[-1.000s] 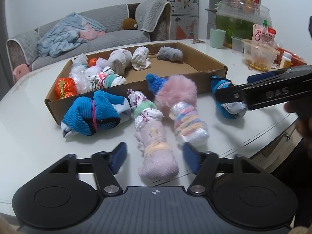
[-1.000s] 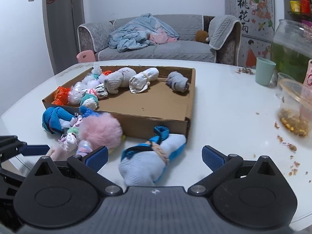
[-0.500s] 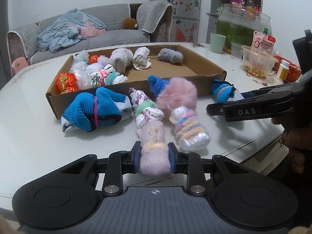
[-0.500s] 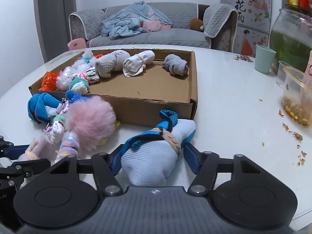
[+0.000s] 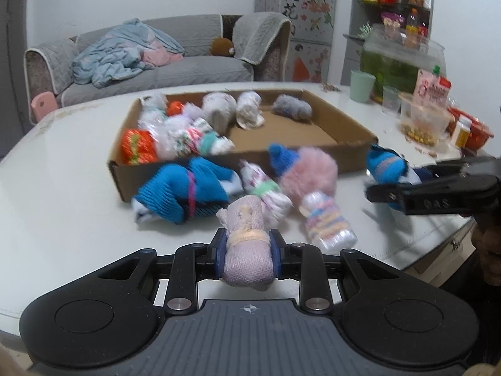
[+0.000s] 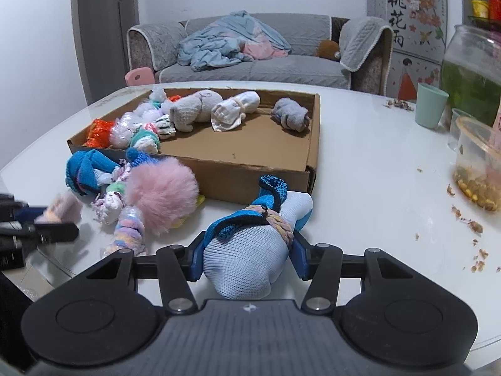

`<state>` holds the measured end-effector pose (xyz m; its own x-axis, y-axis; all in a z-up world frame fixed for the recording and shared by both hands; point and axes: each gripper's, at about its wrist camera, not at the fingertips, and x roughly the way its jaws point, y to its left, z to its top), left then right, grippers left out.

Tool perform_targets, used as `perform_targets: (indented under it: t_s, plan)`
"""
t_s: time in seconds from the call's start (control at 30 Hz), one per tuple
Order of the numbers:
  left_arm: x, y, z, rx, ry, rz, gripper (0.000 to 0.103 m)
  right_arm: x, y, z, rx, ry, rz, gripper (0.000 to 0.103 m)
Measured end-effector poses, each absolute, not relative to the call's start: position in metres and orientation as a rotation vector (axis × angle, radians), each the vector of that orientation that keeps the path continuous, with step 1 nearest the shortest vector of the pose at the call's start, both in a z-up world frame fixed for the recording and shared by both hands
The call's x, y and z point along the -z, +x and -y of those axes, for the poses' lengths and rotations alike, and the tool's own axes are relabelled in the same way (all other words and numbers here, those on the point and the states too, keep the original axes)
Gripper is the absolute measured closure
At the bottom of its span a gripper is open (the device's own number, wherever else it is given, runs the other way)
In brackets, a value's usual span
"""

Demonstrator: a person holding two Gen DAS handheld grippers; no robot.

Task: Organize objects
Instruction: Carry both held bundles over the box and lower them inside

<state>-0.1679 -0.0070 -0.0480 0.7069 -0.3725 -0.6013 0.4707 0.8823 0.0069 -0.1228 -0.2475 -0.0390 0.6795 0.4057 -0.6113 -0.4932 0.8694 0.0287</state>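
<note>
My left gripper [image 5: 246,252] is shut on a pale pink rolled sock bundle [image 5: 247,244] and holds it raised off the white table. My right gripper [image 6: 245,252] is shut on a white-and-blue sock bundle [image 6: 250,250] at the table's front. A shallow cardboard box [image 5: 353,153] holds several rolled sock bundles along its left and far sides. In front of the box lie a blue bundle [image 5: 184,194], a floral white bundle [image 5: 266,192] and a fluffy pink bundle [image 5: 310,178].
A plastic tub of snacks [image 6: 476,169], a green cup [image 6: 430,109] and a large glass jar [image 6: 472,75] stand at the table's right. Crumbs [image 6: 469,222] lie scattered near the tub. A grey sofa [image 6: 250,62] is behind the table.
Both grippers closed from open onto their bundles. The left gripper has lifted the pale pink bundle off the table. The right gripper closed tight on the white-and-blue bundle.
</note>
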Motion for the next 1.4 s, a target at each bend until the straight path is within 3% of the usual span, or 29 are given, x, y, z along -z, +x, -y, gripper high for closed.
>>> perform_targets:
  t_s: [0.37, 0.73, 1.4]
  plan:
    - [-0.013, -0.135, -0.005, 0.453, 0.163, -0.516, 0.069, -0.009, -0.102, 0.266, -0.534, -0.239, -0.496, 0.054]
    - [-0.059, -0.071, 0.051, 0.534, 0.247, -0.404, 0.069, -0.041, -0.061, 0.228, -0.679, -0.450, -0.288, 0.054]
    - [0.019, 0.036, 0.151, 0.709, 0.480, -0.607, 0.069, 0.001, 0.036, 0.186, -0.922, -0.647, -0.448, 0.054]
